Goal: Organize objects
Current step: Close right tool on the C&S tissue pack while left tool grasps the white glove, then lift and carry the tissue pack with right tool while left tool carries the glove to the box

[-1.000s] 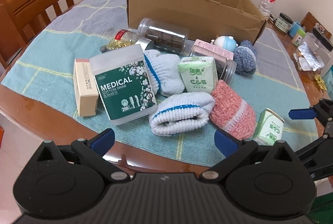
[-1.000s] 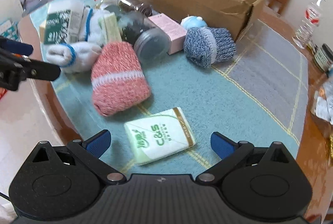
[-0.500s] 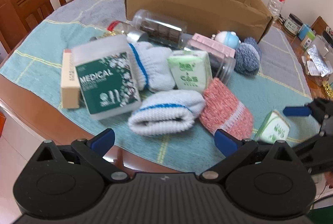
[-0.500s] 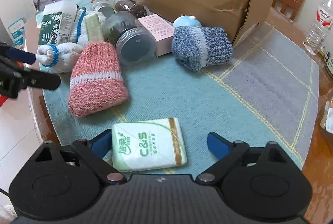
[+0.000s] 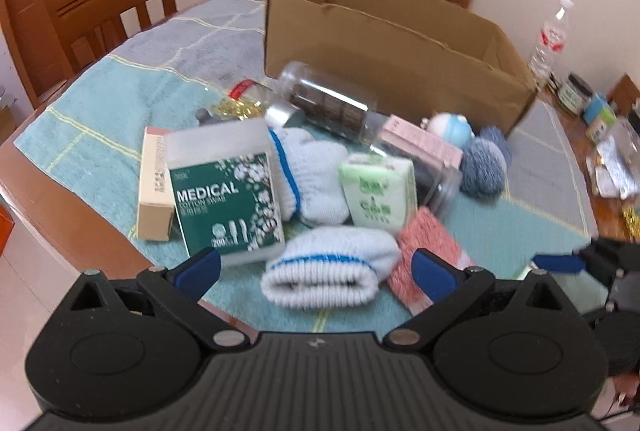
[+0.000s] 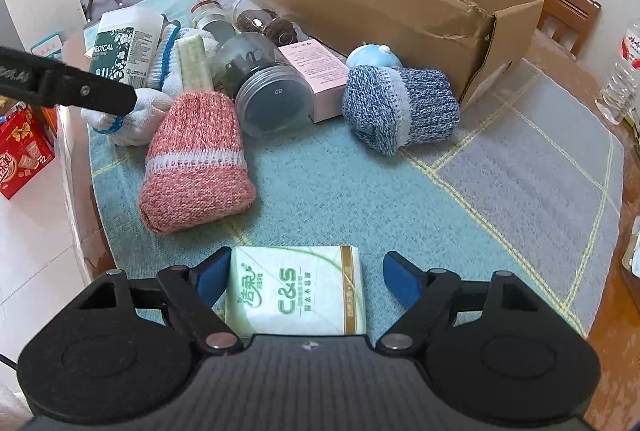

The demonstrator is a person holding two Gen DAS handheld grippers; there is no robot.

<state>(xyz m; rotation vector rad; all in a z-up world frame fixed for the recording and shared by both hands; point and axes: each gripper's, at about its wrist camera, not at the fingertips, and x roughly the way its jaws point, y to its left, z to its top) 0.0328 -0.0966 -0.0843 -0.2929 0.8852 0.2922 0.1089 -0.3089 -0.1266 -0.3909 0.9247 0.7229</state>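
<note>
None of the loose items can be confirmed as stowed: the cardboard box stands open at the far side of the counter, its interior is hidden in both views, and the whole pile lies outside it on the teal cloth. The right tongs are spread wide and straddle a flat C&S tissue pack; the left finger sits against or just beside the pack's edge, the right finger is clear of it, and nothing is gripped. The left tongs are likewise wide open and empty, positioned above the near edge of the pile over a rolled white sock with a blue stripe. Awaiting sorting are the pink knitted sock, blue knitted sock, medical cotton swab box, a second tissue pack, clear plastic jars, a pink carton, a small beige carton and a pale blue round object beside the box wall. Judged status: the task is at an early stage, with the first pick, probably the flat tissue pack, not yet closed on and all transfers to the box outstanding.
</note>
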